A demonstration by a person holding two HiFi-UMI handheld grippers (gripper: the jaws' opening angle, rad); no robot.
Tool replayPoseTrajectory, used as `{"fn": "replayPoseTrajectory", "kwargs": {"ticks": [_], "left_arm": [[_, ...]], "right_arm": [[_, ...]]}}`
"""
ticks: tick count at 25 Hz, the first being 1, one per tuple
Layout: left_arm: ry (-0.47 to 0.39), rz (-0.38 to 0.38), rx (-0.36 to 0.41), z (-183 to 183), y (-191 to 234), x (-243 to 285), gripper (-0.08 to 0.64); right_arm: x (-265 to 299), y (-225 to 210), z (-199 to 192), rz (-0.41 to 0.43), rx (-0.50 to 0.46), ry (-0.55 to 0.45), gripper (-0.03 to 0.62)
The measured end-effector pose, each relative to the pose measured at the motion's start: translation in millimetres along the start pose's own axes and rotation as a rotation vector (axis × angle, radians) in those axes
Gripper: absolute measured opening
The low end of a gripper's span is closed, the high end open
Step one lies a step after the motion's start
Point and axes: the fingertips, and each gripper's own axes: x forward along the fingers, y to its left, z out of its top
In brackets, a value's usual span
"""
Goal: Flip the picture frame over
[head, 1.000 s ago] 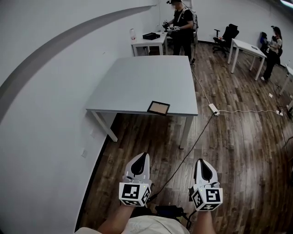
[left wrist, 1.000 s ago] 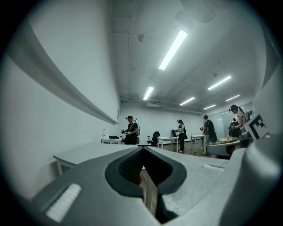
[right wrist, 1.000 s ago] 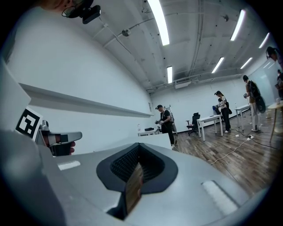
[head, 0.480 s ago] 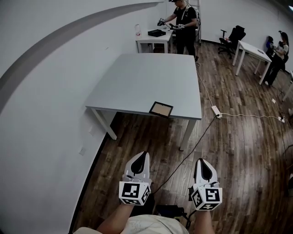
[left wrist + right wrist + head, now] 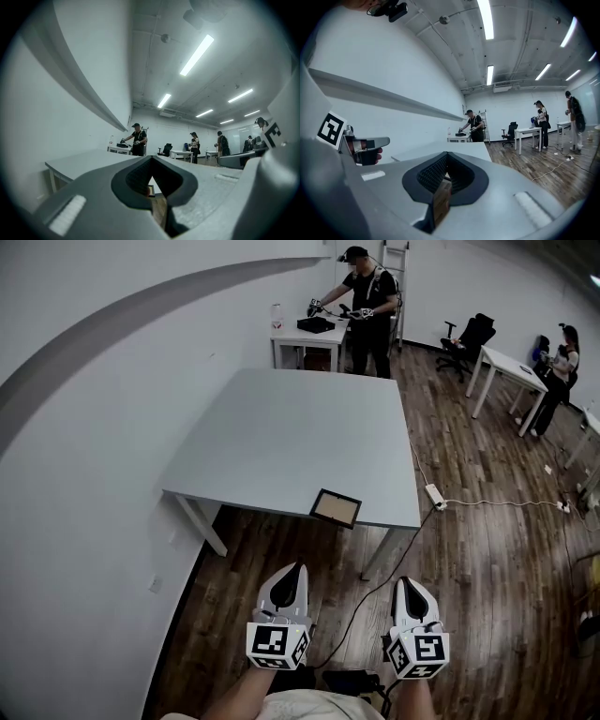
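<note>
Left gripper [image 5: 300, 567] is held low over the wood floor [image 5: 469, 549], jaws pressed together, nothing pinched. Further up, the picture frame [image 5: 336, 508] is seen lying flat at the near edge of the grey surface [image 5: 281, 427], well apart from both grippers. Whether its corner overhangs can't be told. In the gripper views only a sliver of it is caught through the jaw cutout. Right gripper [image 5: 404, 580] is likewise closed up and empty.
</note>
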Motion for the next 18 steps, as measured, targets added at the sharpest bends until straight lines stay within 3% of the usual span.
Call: {"fn": "replayPoseTrajectory", "kwargs": {"ticks": [8,18], "left_arm": [[0.016,-0.029,-0.019,2.1,69.4,56.2,0.0],[0.033,-0.038,-0.022,-5.1,93.1,102.2,0.0]], "right_arm": [[77.8,30.8,11.7,-0.025,-0.024,0.015,0.026],[127.0,23.7,8.7,-0.032,-0.024,0.032,0.026]]}}
